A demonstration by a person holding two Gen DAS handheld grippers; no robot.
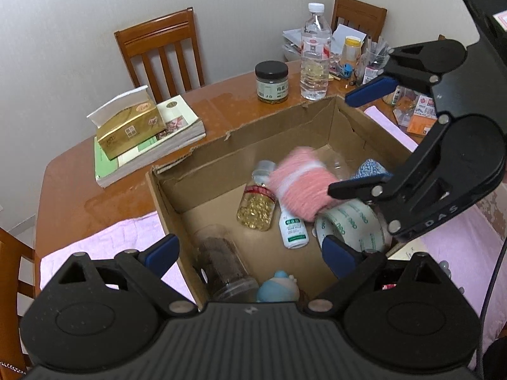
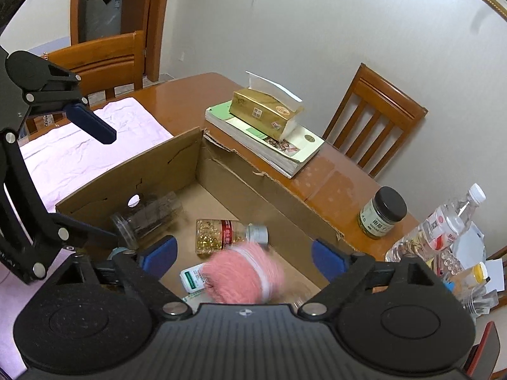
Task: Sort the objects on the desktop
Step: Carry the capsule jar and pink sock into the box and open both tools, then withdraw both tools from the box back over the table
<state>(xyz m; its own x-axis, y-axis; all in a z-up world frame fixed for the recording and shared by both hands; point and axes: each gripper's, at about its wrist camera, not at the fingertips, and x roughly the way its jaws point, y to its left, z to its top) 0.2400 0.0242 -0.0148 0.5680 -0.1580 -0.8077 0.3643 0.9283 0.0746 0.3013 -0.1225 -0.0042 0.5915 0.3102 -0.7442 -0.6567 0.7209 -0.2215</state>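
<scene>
An open cardboard box [image 1: 240, 129] [image 2: 158, 164] sits on the wooden table. Inside lie a capsule bottle [image 1: 255, 205] [image 2: 221, 232], a small white bottle [image 1: 293, 229] [image 2: 191, 277], a tape roll [image 1: 348, 224], a clear jar with dark contents [image 1: 221, 259] [image 2: 149, 215] and a blue figurine [image 1: 279, 288]. A blurred pink yarn ball [image 1: 302, 183] [image 2: 244, 274] is in the air over the box, between the open jaws of my right gripper [image 2: 242, 255] [image 1: 358, 139]. My left gripper [image 1: 250, 253] [image 2: 88, 171] is open and empty over the box's near edge.
A gold tissue box [image 1: 130, 126] [image 2: 263, 110] lies on books [image 1: 152, 148]. A black-lidded jar [image 1: 272, 81] [image 2: 381, 212], a water bottle [image 1: 314, 53] [image 2: 440, 224] and clutter [image 1: 358, 53] stand behind the box. A pink cloth [image 1: 104, 240] [image 2: 85, 152] lies under it. Chairs surround the table.
</scene>
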